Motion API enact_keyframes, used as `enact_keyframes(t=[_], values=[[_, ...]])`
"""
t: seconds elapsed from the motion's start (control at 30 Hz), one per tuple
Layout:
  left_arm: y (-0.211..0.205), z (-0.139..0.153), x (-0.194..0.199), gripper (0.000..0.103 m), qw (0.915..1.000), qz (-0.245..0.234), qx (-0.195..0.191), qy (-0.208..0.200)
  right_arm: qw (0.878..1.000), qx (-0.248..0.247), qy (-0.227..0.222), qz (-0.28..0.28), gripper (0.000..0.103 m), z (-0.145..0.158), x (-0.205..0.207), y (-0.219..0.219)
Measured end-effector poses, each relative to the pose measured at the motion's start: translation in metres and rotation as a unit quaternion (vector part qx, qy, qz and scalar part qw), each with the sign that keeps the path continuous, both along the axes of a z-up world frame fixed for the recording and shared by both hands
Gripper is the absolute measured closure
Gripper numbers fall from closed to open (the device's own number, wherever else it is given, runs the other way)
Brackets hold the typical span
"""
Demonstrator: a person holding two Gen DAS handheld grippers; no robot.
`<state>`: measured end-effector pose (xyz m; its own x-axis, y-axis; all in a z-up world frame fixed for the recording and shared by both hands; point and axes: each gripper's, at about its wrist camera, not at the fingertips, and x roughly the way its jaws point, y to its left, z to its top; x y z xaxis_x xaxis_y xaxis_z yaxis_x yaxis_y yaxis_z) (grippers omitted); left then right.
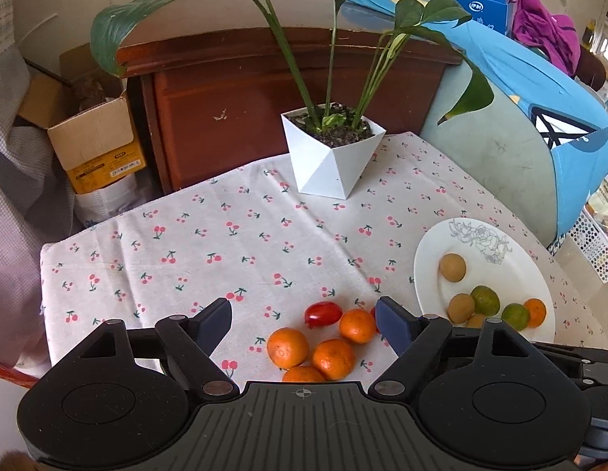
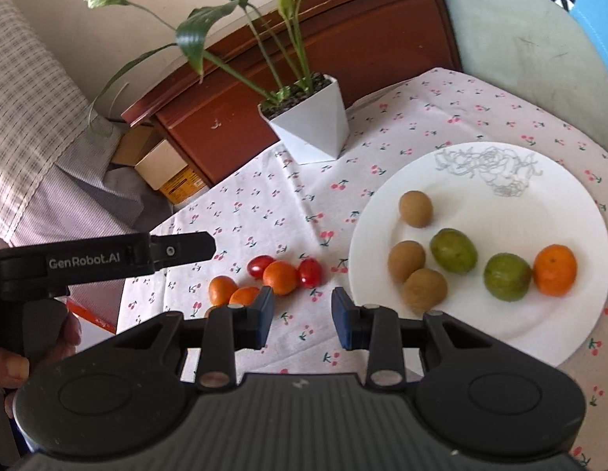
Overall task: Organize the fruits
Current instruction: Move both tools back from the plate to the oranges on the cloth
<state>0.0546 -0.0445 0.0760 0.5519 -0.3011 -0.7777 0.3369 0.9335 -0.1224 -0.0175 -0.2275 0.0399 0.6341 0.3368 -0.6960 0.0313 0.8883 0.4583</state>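
The left claw (image 1: 304,322) is hanging over a little pile of fruit on the desk (image 1: 186,243), and its jaws are standing wide with nothing squeezed between them. The pile is sitting right under and between its two fingers. There are small oranges (image 1: 287,347) bunched together and touching, with a red tomato (image 1: 322,313) lying just behind them. The tomato's long side is running across, from one finger toward the other.

The right claw (image 2: 302,316) is standing narrow, holding nothing, with only cherry cloth (image 2: 304,333) showing between its fingers. The pile is lying up and to the left of it, and the white plate (image 2: 500,325) is sitting just beside it on the right.

The plate is already carrying three brown fruits (image 2: 415,209), two green ones (image 2: 453,250) and one orange (image 2: 555,270). The pile on the cloth is not on the plate yet.

I think the left claw is nearer to the pile, so it is looking like the one to grab next. The oranges are packed so close that closing on one may be pushing its neighbours away.
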Motion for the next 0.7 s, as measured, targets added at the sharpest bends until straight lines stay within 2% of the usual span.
enact_keyframes(t=[0.23, 0.5, 0.7], values=[[0.014, -0.008, 0.0, 0.021, 0.9998, 0.012, 0.012, 0.003, 0.999, -0.012, 0.003, 0.04, 0.069, -0.012, 0.012, 0.032], [0.029, -0.015, 0.003, 0.022, 0.9991, 0.034, 0.027, 0.006, 0.999, -0.02, 0.009, 0.039, 0.069, -0.021, 0.025, 0.047], [0.037, -0.019, 0.004, 0.024, 0.9987, 0.044, 0.024, 0.012, 0.999, -0.02, 0.009, 0.036, 0.069, -0.027, 0.031, 0.053]])
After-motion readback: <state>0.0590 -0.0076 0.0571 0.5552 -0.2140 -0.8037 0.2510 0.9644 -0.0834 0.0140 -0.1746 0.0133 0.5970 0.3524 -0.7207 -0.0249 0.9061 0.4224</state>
